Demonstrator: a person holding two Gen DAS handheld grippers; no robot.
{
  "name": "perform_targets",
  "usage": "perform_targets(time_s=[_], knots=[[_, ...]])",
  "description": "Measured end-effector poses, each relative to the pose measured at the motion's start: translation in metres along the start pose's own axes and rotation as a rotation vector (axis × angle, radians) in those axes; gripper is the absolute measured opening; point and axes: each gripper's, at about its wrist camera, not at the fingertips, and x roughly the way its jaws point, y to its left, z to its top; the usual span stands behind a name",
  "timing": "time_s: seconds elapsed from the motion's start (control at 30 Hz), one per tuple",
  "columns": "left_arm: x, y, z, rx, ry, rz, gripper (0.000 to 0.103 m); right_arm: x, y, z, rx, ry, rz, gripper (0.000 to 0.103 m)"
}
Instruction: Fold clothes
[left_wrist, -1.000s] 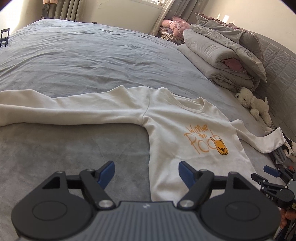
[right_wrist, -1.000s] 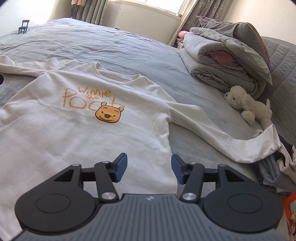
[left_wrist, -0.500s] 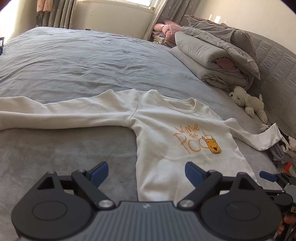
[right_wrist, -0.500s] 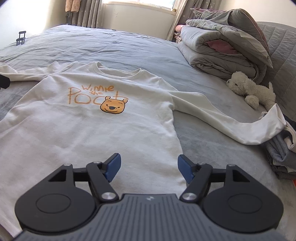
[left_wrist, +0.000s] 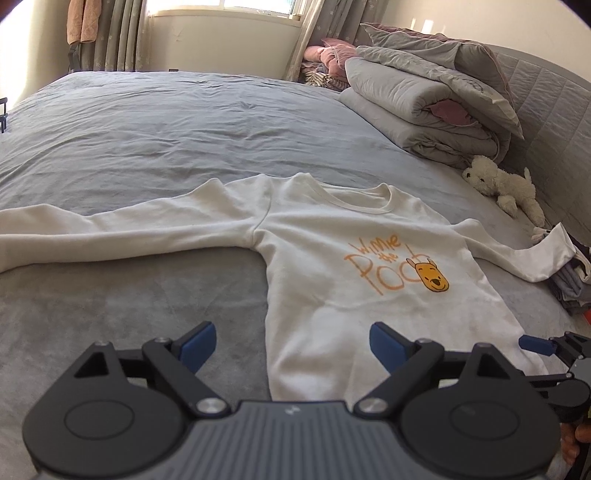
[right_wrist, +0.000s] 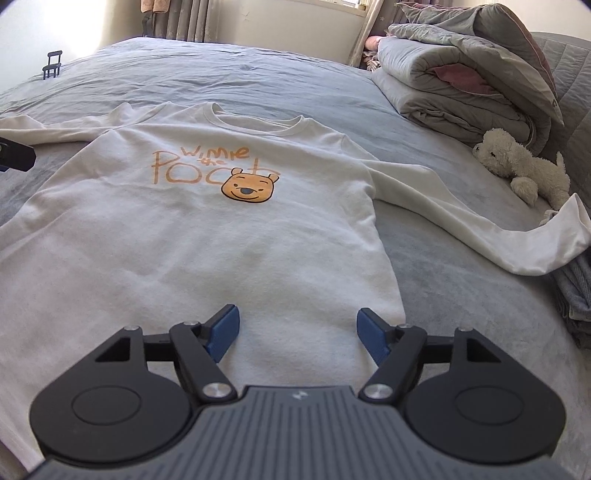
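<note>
Sweatshirt (left_wrist: 332, 266), cream-white with an orange "Winnie the Pooh" print, lies face up and spread flat on the grey bed (left_wrist: 184, 122), one sleeve stretched far out to the left, the other running right toward a small pile of clothes (left_wrist: 569, 284) at the edge. From the left wrist view, the left gripper (left_wrist: 291, 343) hovers over the shirt's lower left side edge, its blue pads set wide apart with only cloth and bedcover showing beneath; the jaws have just been opening and pinch nothing. The right gripper (left_wrist: 539, 343) pokes in at the lower right corner. A folded grey duvet (left_wrist: 424, 110) sits by the headboard, with a white plush toy (left_wrist: 502, 184) just in front of it.

From the right wrist view, the right gripper (right_wrist: 297, 332) hangs above the sweatshirt (right_wrist: 221, 229) near its hem on the right side, pads spread after just opening, nothing caught between them. The right sleeve ends on the clothes pile (right_wrist: 576, 291), near the plush toy (right_wrist: 521, 166). The duvet (right_wrist: 461, 81) is stacked behind.
</note>
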Motion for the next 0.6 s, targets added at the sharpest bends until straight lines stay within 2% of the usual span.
perform_targets(time_s=[0.6], knots=[[-0.0009,0.0022,-0.0004,-0.022,0.007,-0.007,0.091,0.0023,0.0054,-0.0007,0.003,-0.009,-0.015,0.075]])
